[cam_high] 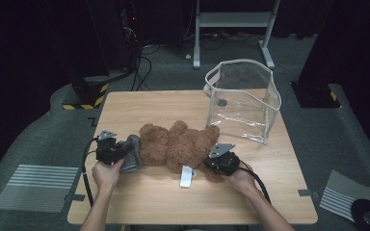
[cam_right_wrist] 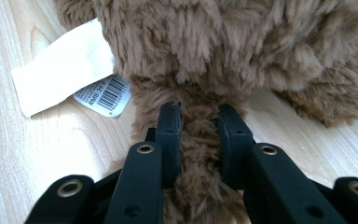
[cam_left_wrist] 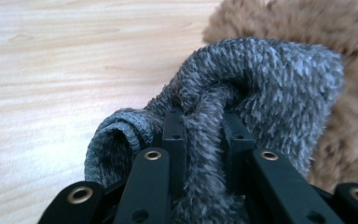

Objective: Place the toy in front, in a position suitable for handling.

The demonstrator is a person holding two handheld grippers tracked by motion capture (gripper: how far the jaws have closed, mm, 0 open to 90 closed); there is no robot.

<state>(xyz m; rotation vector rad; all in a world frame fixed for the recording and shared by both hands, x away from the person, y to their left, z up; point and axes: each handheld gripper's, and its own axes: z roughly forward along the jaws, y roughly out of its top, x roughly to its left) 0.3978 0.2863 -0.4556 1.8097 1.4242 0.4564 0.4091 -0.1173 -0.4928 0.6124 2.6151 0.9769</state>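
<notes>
Left gripper (cam_left_wrist: 200,126) is pinching a fold of the grey knit hat (cam_left_wrist: 261,88), jaws pressed onto the bunched fabric. The grip sits at the hat's rolled rim, probably so the opening can be stretched or pulled off the teddy bear (cam_high: 178,147) just beyond the jaws.

Right gripper (cam_right_wrist: 198,126) is clamped on a tuft of brown plush, looks like a leg or lower body. My read: it's an anchor, pinning the bear to the worktop (cam_high: 139,103) so the hat end can be worked without the toy sliding.

White tag (cam_right_wrist: 60,65) and barcode label (cam_right_wrist: 103,94) lie flat on the worktop just left of the right gripper's jaws, clear of the grip.

Bear lies stretched between the two grippers, hat at the left gripper's end.

Clear zip bag (cam_high: 243,98) stands upright well beyond the right gripper, mouth open. Likely the destination, untouched.
</notes>
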